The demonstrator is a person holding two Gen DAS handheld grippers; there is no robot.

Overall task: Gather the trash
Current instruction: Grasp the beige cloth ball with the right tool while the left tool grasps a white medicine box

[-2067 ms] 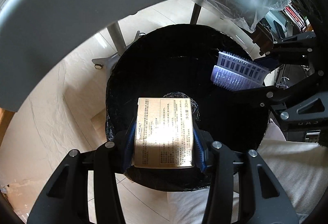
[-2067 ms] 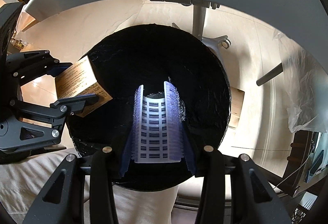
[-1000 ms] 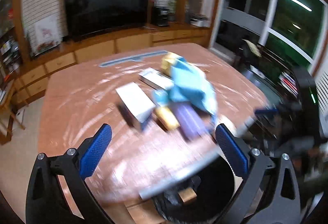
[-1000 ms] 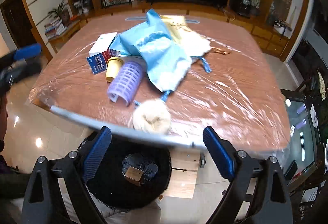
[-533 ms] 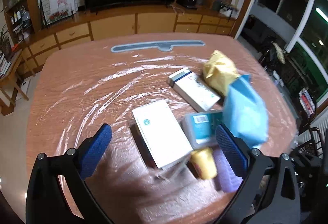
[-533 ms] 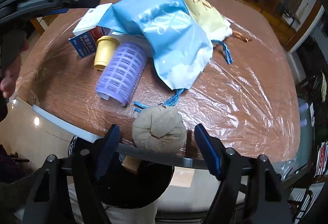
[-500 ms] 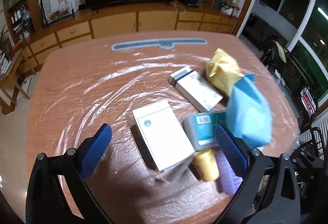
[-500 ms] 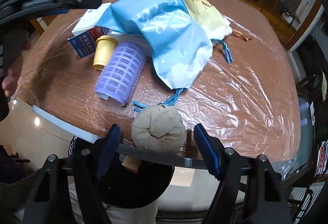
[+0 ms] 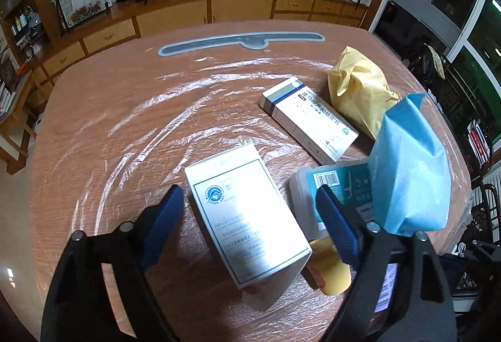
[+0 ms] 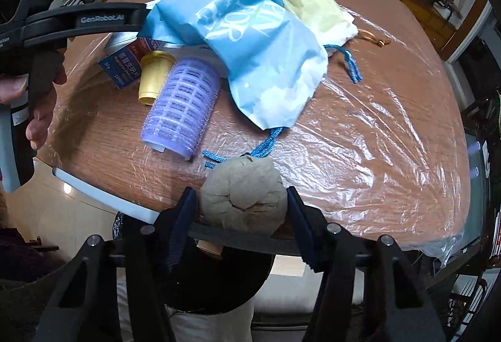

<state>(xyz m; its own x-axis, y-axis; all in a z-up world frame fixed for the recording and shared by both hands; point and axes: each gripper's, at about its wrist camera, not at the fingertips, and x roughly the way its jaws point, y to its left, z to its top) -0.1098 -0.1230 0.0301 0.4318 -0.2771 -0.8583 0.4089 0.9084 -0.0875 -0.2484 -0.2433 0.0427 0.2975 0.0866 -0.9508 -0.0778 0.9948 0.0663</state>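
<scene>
Between our right gripper's (image 10: 241, 213) open blue pads sits the crumpled beige paper ball (image 10: 243, 194), at the near edge of the film-covered wooden table (image 10: 375, 129); the pads flank it left and right without visibly pressing, so closing should take it. Straight ahead of our left gripper (image 9: 247, 213), also spread apart, lies the white rectangular carton (image 9: 244, 213), its long axis running away from us and slightly leftward, roughly along the fingers. Below the right gripper the black-lined bin (image 10: 216, 282) waits under the table edge.
</scene>
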